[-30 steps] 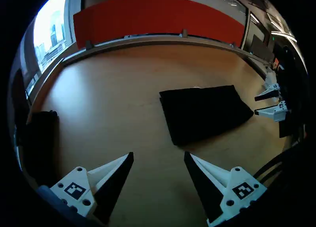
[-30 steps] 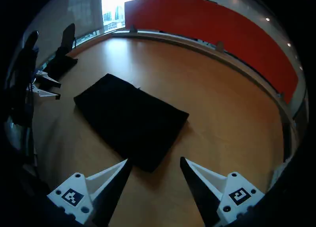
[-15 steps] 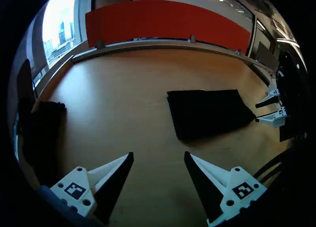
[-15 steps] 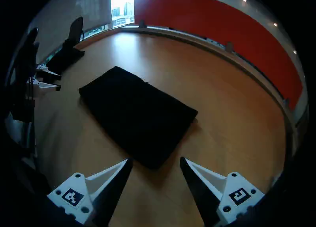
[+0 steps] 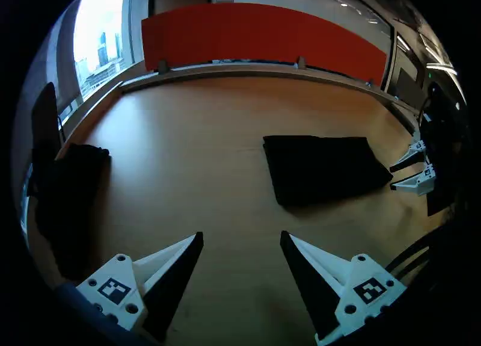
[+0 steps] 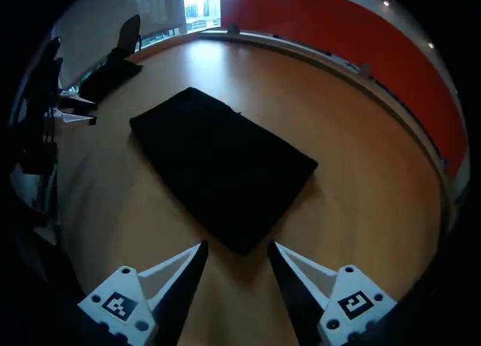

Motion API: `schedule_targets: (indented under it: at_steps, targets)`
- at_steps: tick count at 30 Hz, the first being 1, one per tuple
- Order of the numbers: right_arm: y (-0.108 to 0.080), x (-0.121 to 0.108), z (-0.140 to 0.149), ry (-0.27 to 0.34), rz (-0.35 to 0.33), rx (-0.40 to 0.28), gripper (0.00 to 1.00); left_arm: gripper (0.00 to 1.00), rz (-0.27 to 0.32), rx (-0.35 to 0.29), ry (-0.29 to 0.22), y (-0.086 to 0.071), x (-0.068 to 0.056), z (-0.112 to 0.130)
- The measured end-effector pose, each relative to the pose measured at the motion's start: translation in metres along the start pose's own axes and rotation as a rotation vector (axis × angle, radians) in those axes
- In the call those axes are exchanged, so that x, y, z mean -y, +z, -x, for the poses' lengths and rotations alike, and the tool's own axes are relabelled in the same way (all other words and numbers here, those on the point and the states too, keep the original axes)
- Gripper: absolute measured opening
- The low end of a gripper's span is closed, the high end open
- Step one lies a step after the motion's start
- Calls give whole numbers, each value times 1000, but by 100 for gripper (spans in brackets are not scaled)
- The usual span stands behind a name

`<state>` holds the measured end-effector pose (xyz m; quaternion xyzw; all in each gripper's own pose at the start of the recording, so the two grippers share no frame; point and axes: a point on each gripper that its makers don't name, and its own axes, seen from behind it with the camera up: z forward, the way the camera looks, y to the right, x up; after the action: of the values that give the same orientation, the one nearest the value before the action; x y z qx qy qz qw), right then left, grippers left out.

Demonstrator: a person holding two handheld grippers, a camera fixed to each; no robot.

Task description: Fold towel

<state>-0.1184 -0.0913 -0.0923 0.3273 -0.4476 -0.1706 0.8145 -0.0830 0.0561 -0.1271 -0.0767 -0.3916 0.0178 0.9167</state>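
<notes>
A black towel (image 5: 321, 168) lies folded flat in a rectangle on the wooden table (image 5: 192, 147). In the left gripper view my left gripper (image 5: 240, 240) stands open over bare wood, well short of the towel and to its left; the right gripper (image 5: 415, 171) shows small at the towel's right end. In the right gripper view the towel (image 6: 222, 162) spreads just ahead, and my right gripper (image 6: 237, 250) is open with its fingertips either side of the towel's near corner, nothing held. The left gripper (image 6: 75, 108) shows far off at the left edge.
A red partition (image 5: 264, 36) runs along the table's far edge, with a window (image 5: 99, 39) at its left. A dark bundle (image 5: 69, 189) sits on the table at the left of the left gripper view, also seen as a dark bundle (image 6: 111, 75) in the right gripper view.
The right gripper has moved closer to the towel's near corner and its fingers have narrowed slightly. The left gripper's view has swung, so the towel sits farther right and the dark bundle shows more.
</notes>
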Motion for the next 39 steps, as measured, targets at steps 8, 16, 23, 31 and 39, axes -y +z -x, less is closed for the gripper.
schedule_targets:
  at_steps: [8,16,23,31,39]
  targets:
    - [3,0,7,-4,-30,39,54,95,-10,-13,0,-1,3,1]
    - [6,-2,5,-11,-31,42,53,95,-17,-14,-1,-1,5,3]
    - [8,-3,5,-22,-34,45,34,95,-17,-10,4,-1,6,5]
    - [6,-9,2,-35,-19,31,4,95,-16,-10,6,-1,5,4]
    - [2,-12,-6,-30,-2,3,3,95,-18,-15,1,-2,6,2]
